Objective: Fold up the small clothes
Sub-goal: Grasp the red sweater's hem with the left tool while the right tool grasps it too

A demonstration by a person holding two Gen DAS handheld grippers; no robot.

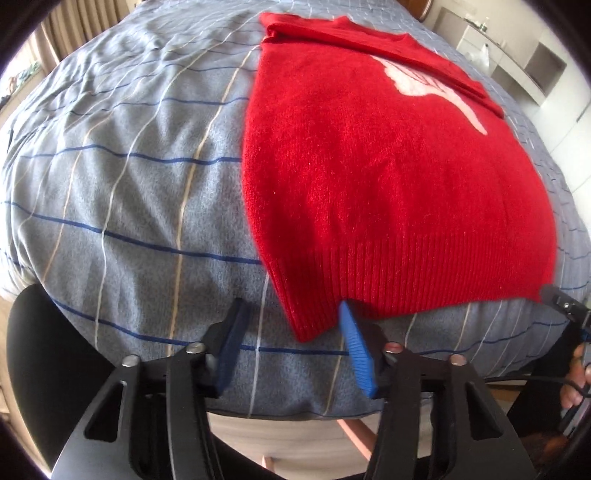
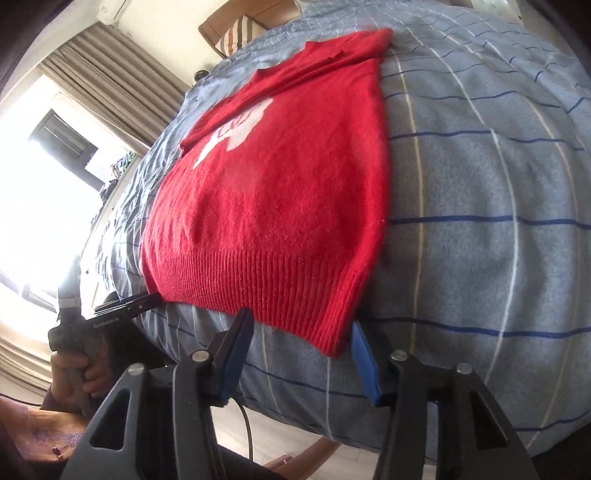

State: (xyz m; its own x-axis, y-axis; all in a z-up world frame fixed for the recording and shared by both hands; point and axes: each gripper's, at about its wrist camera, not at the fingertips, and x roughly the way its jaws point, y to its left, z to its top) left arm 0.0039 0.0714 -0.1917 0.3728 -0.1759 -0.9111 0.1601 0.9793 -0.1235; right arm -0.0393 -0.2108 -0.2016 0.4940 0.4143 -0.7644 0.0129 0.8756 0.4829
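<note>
A red knit sweater [image 1: 388, 184] with a white motif lies flat on the bed, sleeves folded in, ribbed hem nearest me. My left gripper [image 1: 291, 314] is open, its blue pads [image 1: 354, 343] on either side of the hem's left corner. My right gripper [image 2: 301, 325] is open around the hem's right corner of the sweater [image 2: 280, 206]. Neither has closed on the cloth. The right gripper also shows at the right edge of the left wrist view [image 1: 565, 302], and the left gripper at the lower left of the right wrist view [image 2: 125, 306].
The bed is covered by a grey-blue checked quilt [image 1: 129, 184]. Its near edge runs just under the grippers. A window with curtains [image 2: 55, 166] stands to the left, a pillow and headboard [image 2: 236, 33] at the far end, and white shelving [image 1: 517, 62] to the right.
</note>
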